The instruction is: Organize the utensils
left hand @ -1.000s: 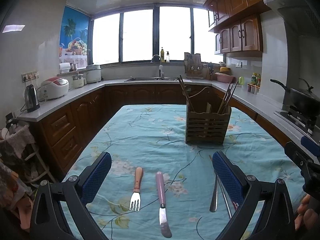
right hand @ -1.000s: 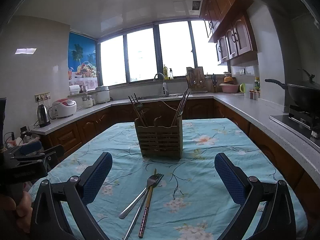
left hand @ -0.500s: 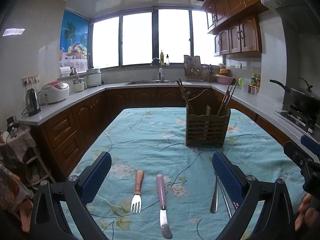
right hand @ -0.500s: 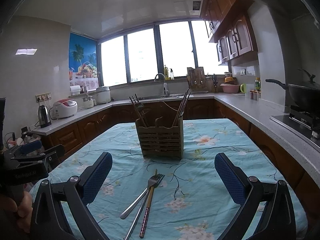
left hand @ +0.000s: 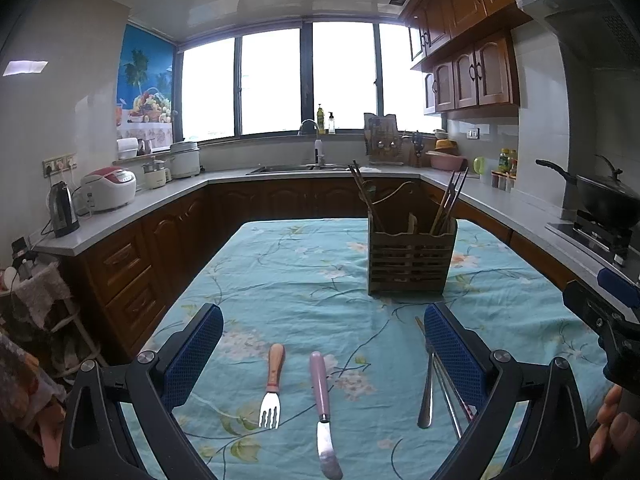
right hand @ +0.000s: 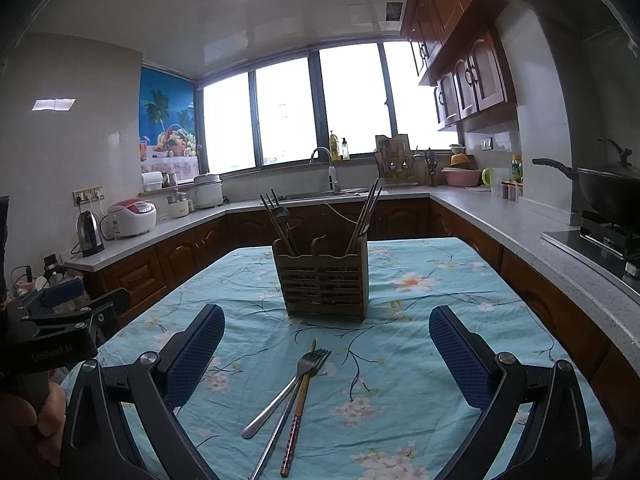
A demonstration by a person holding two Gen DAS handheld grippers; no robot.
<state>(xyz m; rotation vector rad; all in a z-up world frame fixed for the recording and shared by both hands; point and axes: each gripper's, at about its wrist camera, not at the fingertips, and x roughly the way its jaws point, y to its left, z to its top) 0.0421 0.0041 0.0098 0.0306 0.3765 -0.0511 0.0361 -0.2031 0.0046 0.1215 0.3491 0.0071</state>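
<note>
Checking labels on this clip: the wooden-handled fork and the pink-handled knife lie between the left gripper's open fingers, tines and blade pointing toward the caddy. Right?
Not quite. In the left wrist view the fork and knife lie between the open left gripper, but handles point toward the caddy.

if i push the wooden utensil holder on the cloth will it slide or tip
The utensil holder looks taller than wide with chopsticks leaning out, so a high push may tip it. The tablecloth would probably bunch rather than let it slide.

Hovering wide apart above the floral turquoise tablecloth (left hand: 296, 280), framing a wooden-handled fork (left hand: 272, 385) beside a pink-handled butter knife (left hand: 322, 408); facing a slatted brown wooden utensil caddy (left hand: 410, 258) beyond.
</note>
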